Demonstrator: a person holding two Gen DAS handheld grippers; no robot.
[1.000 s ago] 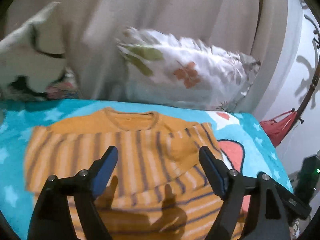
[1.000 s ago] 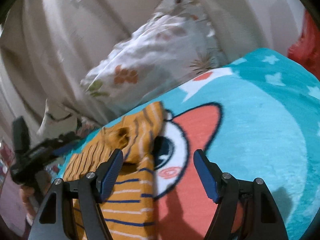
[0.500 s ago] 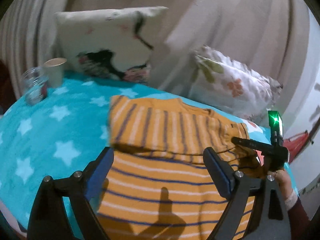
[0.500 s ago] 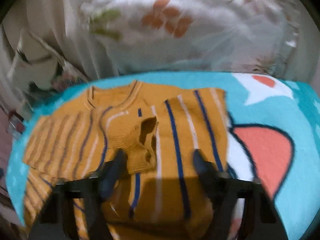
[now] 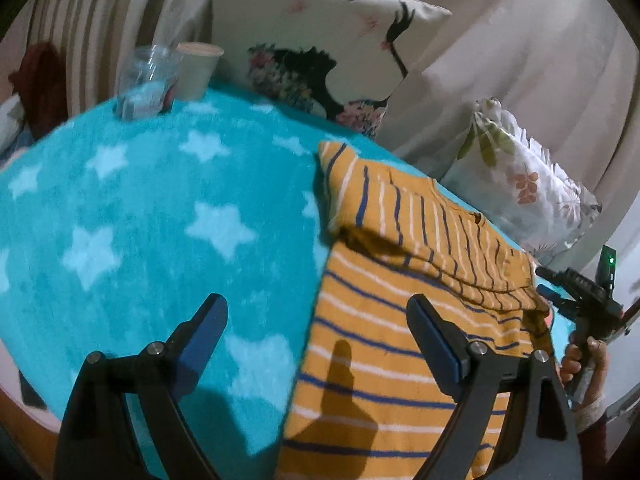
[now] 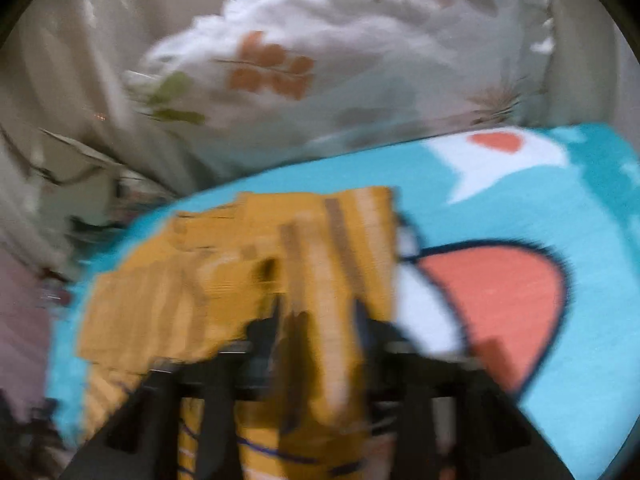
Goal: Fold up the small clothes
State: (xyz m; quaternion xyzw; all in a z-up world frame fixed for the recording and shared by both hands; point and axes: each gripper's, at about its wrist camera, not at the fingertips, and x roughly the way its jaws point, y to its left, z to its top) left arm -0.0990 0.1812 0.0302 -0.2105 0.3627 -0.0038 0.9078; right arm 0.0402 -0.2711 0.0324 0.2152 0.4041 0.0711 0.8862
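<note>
Mustard-yellow striped sweater [image 5: 404, 320], one, lies on the teal star blanket [image 5: 160, 208], one sleeve folded across it. Two pillows [image 5: 316, 52] lean behind. Left tongs [image 5: 316, 320] gape wide, holding nothing. Right tongs [image 6: 316, 320], blurred, have just been opening over the fabric.

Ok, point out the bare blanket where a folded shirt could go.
Free: the starred blanket between the striped shirt and the cups. Crowded: the far edge, with cups and pillows, and the shirt's side by the right gripper.
</note>
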